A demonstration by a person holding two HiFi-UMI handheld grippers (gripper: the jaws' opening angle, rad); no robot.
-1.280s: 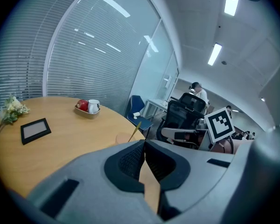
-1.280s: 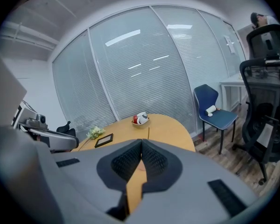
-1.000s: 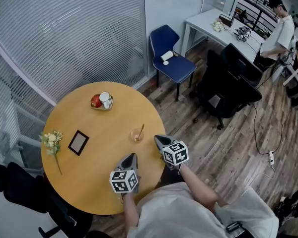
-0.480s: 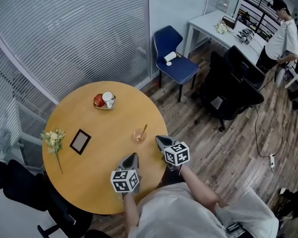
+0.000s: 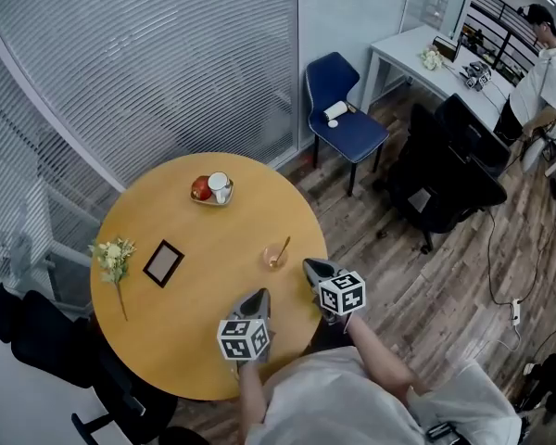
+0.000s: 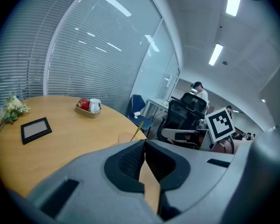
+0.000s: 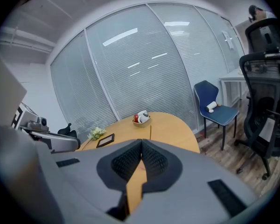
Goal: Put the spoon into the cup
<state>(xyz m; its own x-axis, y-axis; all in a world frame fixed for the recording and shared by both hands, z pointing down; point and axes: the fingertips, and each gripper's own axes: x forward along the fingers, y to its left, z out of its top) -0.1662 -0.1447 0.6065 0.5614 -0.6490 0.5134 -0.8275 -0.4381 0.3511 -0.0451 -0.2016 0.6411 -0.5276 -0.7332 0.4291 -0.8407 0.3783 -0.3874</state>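
Note:
A small amber cup stands on the round wooden table, near its right edge. The spoon leans inside it, handle up and to the right. The left gripper view shows the same cup and spoon just beyond the jaws. In the right gripper view only the spoon is visible, as a thin upright line. My left gripper hovers over the table's near side, shut and empty. My right gripper is right of the cup, also shut on nothing.
At the table's far side a shallow tray holds a white mug and a red apple. A flower sprig and a small picture frame lie at left. A blue chair and black office chair stand beyond.
The head view has shifted, so the table and everything on it sit a little further right in the picture. Both grippers keep their places relative to the table and stay shut.

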